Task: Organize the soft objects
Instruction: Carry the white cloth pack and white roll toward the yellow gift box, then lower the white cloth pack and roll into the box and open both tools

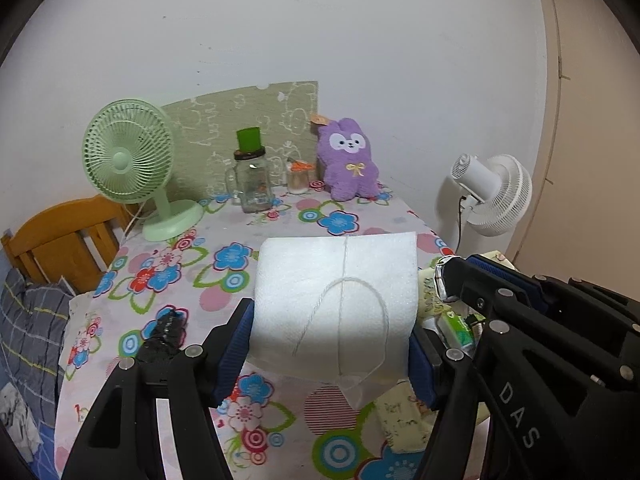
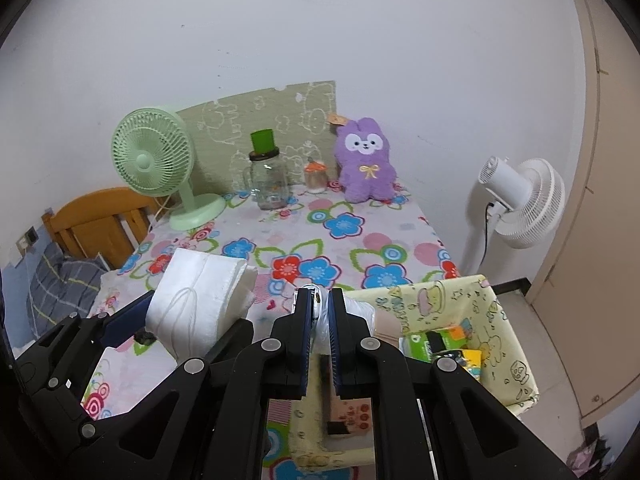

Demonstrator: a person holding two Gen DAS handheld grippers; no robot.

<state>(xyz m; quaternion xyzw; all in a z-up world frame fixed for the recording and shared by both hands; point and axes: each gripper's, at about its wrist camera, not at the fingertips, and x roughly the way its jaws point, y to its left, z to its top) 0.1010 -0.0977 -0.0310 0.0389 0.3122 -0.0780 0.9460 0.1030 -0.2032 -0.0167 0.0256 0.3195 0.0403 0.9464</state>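
Observation:
My left gripper (image 1: 332, 344) is shut on a folded white foam sheet (image 1: 336, 300) with a white string looped on it, held above the flowered table; it also shows in the right wrist view (image 2: 200, 304). My right gripper (image 2: 319, 312) is shut on a white plastic-wrapped item (image 2: 318, 322) over the yellow fabric storage box (image 2: 508, 360). The right gripper appears in the left wrist view (image 1: 452, 280) just right of the sheet. A purple plush bunny (image 1: 350, 160) sits at the table's far edge by the wall.
A green desk fan (image 1: 132, 160), a glass jar with green cup (image 1: 252, 184) and a small jar (image 1: 298, 178) stand at the back. A white floor fan (image 2: 520, 200) stands right of the table. A wooden chair (image 1: 60, 236) is on the left. The box holds packets (image 2: 448, 346).

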